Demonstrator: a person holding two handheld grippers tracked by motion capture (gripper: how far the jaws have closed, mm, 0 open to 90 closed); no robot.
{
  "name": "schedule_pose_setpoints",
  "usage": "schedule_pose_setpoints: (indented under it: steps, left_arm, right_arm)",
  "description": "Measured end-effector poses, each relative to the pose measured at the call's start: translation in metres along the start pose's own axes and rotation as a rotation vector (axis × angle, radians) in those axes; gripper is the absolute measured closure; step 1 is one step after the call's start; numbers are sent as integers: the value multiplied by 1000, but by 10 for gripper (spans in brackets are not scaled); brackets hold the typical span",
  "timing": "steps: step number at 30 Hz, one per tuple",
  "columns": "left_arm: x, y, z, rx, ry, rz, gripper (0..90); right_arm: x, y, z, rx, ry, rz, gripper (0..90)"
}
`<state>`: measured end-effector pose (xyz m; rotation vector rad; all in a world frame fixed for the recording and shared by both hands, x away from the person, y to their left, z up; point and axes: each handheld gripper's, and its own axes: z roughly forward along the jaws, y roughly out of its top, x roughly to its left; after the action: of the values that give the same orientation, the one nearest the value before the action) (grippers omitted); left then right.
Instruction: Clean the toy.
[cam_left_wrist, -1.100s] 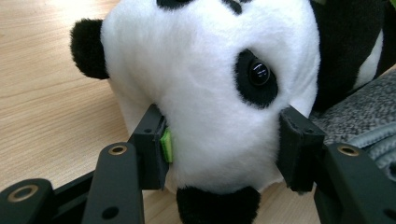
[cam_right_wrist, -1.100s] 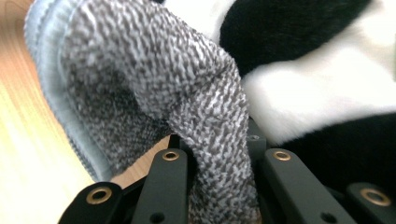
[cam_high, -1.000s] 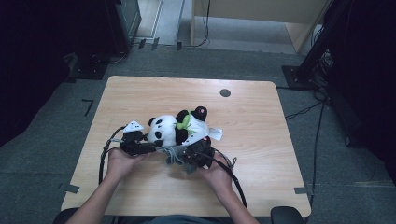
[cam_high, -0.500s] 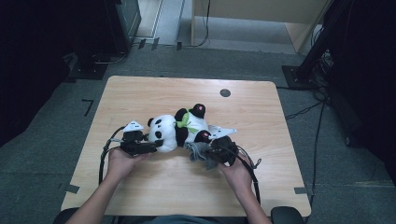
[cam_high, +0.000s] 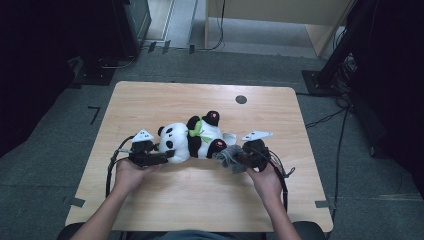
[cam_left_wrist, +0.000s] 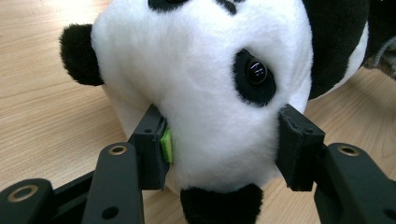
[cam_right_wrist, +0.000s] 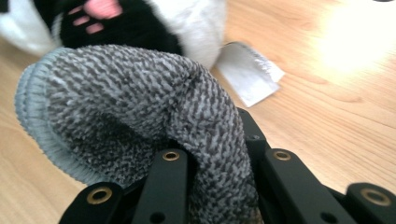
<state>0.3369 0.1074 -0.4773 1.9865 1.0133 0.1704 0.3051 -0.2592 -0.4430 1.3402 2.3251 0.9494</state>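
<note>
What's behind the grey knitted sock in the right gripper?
Behind the grey knitted sock: the plush panda's black paw with pink pads and a white tag. The sock hides the jaw tips.

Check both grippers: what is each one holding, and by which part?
The left gripper clamps the plush panda by its head, jaws pressing into either side. The right gripper pinches a grey knit sock by a bunched fold, its ribbed cuff hanging free.

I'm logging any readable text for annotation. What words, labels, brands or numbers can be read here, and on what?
None can be read.
White tag beside the plush panda: no print can be made out.
Grey knit sock held in the right claw: no lettering visible.
</note>
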Motion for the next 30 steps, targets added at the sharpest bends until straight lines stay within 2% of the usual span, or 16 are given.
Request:
schedule_pose_setpoints:
  steps: [5,9,15,20,30]
  left_arm:
    - [0,-1,0,-4,4,21,438]
    - [1,-2,0,-10,0,12,426]
    - [2,-2,0,-13,-1,14,423]
    - [3,-2,1,-20,-5,9,418]
    - [4,-5,1,-37,-9,14,400]
  right_arm:
    - [-24,-1,-1,-25,-21,56,782]
    - [-42,1,-4,-59,-24,100,782]
    - [-73,8,-3,-88,-61,158,778]
    - [-100,11,9,-91,-88,215,773]
    - [-132,10,37,-112,-107,280,760]
